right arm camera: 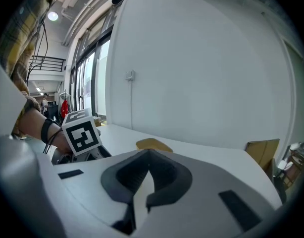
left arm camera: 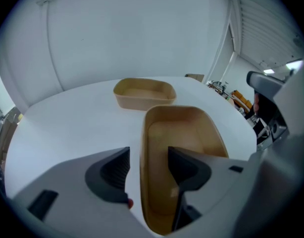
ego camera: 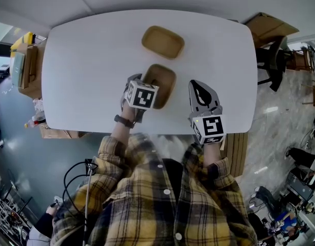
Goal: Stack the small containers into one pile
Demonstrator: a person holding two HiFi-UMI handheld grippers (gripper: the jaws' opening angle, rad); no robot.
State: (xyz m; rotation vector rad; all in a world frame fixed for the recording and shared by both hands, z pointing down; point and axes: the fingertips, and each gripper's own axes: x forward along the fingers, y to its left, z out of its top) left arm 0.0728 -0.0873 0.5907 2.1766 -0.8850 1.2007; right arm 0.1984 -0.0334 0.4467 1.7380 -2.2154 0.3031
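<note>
Two containers remain unstacked: the left gripper (left arm camera: 148, 155) gapes wide astride a wall of the near container (left arm camera: 179, 133), the far container (left arm camera: 143, 93) lies beyond its tips, so clamping and lifting seem next, and the right gripper (right arm camera: 146, 180) is closed, empty.

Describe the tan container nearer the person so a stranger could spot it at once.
On the white table sit two shallow tan containers, apart from each other. The near container lies closest to the person. Unlike the far container, its wall stands between the jaws of the open left claw.
</note>
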